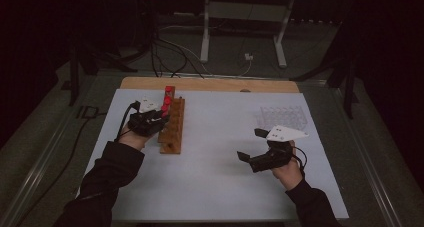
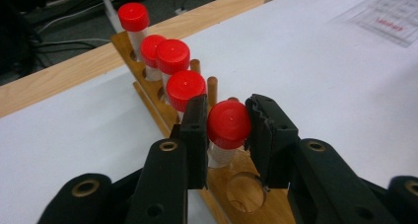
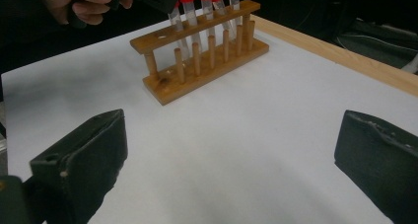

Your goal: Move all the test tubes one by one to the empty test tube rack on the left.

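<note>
The left gripper [image 2: 227, 130] sits closed on the red cap of a tube [image 2: 228, 124] standing in the wooden rack [image 2: 256, 204] (cap grip suits lifting it straight out). The right gripper [image 3: 231, 174] hangs open above the white surface [image 3: 276, 110], well apart, apparently waiting.

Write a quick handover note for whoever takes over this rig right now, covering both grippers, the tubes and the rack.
Left gripper: jaws shut on the cap of the nearest tube, which stands in the wooden rack.
Right gripper: jaws wide open, nothing between them, low over the bare white mat, apart from the rack.
Things: five red-capped tubes in the rack at the mat's left; the end hole nearest the left gripper is free. A clear rack stands at the far right, seemingly without tubes.
Done: the first tube is gripped.
Left: probably lift it out and move the tubes across, but the destination is a guess.
</note>
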Tool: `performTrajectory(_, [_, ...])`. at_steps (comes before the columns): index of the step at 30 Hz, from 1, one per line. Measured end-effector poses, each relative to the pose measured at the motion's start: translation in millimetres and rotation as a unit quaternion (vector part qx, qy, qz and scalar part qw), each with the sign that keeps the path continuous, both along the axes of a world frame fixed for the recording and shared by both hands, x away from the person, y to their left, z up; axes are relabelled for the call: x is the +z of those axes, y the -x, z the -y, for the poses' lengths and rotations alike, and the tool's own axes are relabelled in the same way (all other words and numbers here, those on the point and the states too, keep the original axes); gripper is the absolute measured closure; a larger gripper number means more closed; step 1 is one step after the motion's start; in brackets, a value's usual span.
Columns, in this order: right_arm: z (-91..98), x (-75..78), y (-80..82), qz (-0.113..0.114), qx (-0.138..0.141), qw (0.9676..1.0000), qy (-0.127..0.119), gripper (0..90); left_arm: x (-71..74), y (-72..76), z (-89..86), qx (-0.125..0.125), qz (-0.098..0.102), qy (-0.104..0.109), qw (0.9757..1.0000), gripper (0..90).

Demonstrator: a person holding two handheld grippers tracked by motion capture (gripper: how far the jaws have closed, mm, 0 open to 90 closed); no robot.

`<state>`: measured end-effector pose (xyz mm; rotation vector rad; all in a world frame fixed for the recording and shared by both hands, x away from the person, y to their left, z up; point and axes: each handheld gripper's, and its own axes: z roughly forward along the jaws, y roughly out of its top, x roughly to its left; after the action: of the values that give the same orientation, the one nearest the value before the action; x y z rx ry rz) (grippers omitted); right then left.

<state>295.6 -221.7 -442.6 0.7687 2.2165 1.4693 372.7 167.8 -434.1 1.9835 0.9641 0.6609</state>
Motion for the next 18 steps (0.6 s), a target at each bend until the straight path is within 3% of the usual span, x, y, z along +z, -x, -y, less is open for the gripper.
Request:
performTrajectory(5, [-0.5, 0.4, 0.5, 0.001, 0.0, 1.0, -0.001, 0.0, 2.5, 5.9, -0.6, -0.016, 0.002, 0.016, 0.9997, 36.4])
performTrajectory(11, [0.6, 0.9, 1.1, 0.002, -0.001, 1.0, -0.002, 0.0, 2.4, 17.4, -7.0, -0.03, 0.009, 0.045, 0.9985, 15.7])
performTrajectory(13, [0.7, 1.0, 1.3, 0.003, 0.0, 1.0, -0.002, 0.0, 2.3, 22.0, -11.1, -0.054, 0.004, 0.06, 0.9967, 10.1])
performTrajectory(14, [0.7, 1.0, 1.4, 0.003, -0.001, 1.0, -0.002, 0.0, 2.3, 24.8, -12.3, -0.052, 0.005, 0.064, 0.9966, 7.2])
performTrajectory(18, [0.6, 0.6, 1.4, 0.003, -0.001, 1.0, -0.001, 0.0, 1.5, 36.8, -17.4, -0.074, 0.008, 0.08, 0.9941, 2.7])
